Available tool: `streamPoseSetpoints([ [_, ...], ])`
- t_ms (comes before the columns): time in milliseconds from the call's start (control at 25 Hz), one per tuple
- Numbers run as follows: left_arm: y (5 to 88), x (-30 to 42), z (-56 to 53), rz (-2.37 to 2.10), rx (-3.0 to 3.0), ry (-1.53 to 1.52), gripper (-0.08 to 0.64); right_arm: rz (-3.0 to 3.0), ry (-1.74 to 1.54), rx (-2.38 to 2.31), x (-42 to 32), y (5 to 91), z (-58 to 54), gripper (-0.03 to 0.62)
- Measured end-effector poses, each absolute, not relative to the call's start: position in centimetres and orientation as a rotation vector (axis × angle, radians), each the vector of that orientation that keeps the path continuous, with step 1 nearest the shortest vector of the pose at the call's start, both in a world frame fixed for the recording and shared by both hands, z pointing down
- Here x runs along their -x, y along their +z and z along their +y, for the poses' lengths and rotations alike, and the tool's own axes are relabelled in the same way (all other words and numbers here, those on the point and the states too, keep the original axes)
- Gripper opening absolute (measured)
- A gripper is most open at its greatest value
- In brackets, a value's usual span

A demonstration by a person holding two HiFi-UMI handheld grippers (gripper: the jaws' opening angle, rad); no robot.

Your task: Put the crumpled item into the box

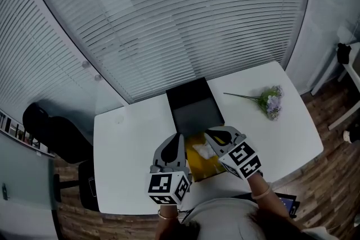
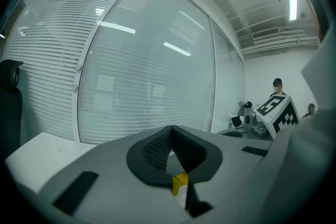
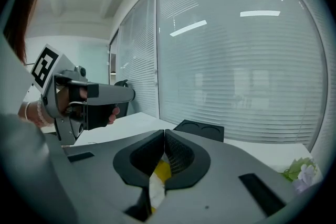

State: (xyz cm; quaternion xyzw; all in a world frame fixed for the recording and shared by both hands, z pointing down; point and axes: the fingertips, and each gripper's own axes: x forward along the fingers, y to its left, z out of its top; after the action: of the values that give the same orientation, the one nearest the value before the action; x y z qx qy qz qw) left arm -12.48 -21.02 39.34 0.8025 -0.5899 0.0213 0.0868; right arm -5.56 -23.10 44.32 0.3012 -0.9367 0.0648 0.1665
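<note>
Paper wad lies inside the yellow box; left claw and right claw hover closed just above it, likely tucking it down.

White table. Black box. Yellow container. White crumpled item. Pale purple flowers with green stems. Grey left gripper and grey right gripper, both with black-and-white square markers. Brown wood-grain floor. Pale, horizontally striped blinds.
</note>
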Motion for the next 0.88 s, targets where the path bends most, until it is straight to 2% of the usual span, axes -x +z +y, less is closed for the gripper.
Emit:
streamPoseSetpoints([
  [880, 39.4, 11.6, -20.9, -1.733, -2.413, 0.081, 0.015, -2.761, 0.138, -1.044, 3.3, 39.7, -23.1, 0.026],
])
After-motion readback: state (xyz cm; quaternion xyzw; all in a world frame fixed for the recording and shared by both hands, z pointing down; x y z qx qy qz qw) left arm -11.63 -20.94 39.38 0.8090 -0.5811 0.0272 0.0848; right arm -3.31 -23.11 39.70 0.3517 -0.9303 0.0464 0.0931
